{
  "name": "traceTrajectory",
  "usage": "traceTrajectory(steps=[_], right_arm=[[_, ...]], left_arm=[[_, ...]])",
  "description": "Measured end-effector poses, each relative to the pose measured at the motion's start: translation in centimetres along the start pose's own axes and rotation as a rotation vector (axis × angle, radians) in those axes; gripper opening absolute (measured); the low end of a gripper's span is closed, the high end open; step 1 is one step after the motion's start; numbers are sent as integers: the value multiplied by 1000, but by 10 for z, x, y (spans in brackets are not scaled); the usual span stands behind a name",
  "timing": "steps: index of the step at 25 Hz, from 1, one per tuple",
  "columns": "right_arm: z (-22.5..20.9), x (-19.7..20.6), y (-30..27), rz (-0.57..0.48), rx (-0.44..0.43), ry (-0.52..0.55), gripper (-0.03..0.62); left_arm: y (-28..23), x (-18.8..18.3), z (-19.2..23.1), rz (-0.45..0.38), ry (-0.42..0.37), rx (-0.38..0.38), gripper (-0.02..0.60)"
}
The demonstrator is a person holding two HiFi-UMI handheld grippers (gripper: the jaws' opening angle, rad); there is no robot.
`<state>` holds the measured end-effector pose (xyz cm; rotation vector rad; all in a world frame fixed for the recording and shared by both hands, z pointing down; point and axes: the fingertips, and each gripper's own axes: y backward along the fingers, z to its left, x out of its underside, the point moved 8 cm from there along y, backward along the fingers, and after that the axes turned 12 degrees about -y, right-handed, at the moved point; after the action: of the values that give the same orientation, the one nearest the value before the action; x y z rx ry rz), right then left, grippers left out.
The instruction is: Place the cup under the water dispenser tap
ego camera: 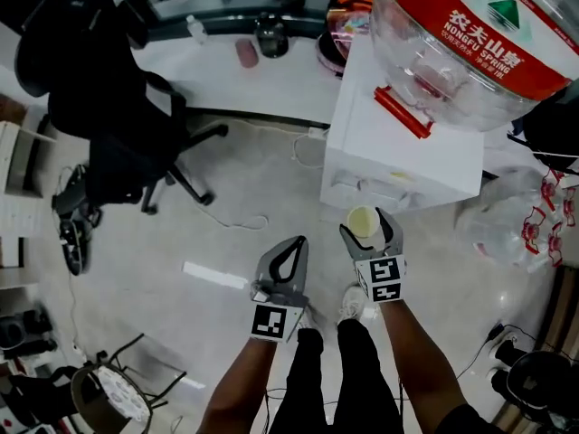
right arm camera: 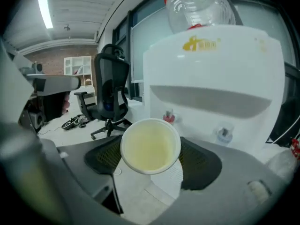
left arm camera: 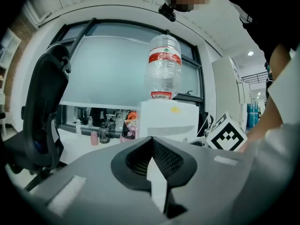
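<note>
A white paper cup point(ego camera: 363, 221) with a pale yellow inside is held upright in my right gripper point(ego camera: 366, 226), just in front of the white water dispenser point(ego camera: 403, 152). In the right gripper view the cup point(right arm camera: 150, 146) sits between the black pads of the right gripper point(right arm camera: 150, 159), below and in front of the red tap point(right arm camera: 168, 117) and the blue tap point(right arm camera: 224, 134). A clear bottle point(ego camera: 461, 43) with a red label stands on the dispenser. My left gripper point(ego camera: 289, 253) hangs to the left of the cup, shut and empty. Its view shows the dispenser point(left arm camera: 168, 118) farther off.
A black office chair point(ego camera: 118, 125) stands at the left by a white desk point(ego camera: 262, 84) with small bottles. Cables and a white strip point(ego camera: 215, 276) lie on the floor. Clear plastic bottles point(ego camera: 516, 224) are piled right of the dispenser. A round stool point(ego camera: 113, 391) is at bottom left.
</note>
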<state>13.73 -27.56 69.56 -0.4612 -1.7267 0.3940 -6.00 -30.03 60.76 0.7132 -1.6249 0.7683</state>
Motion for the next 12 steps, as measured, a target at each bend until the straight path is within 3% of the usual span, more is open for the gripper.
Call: traceTrajectory(steps=[12], right_arm=[[-36,58,-91,50,53,-3,367]], left_arm=[[-15,73,-5,71,1,-31,18]])
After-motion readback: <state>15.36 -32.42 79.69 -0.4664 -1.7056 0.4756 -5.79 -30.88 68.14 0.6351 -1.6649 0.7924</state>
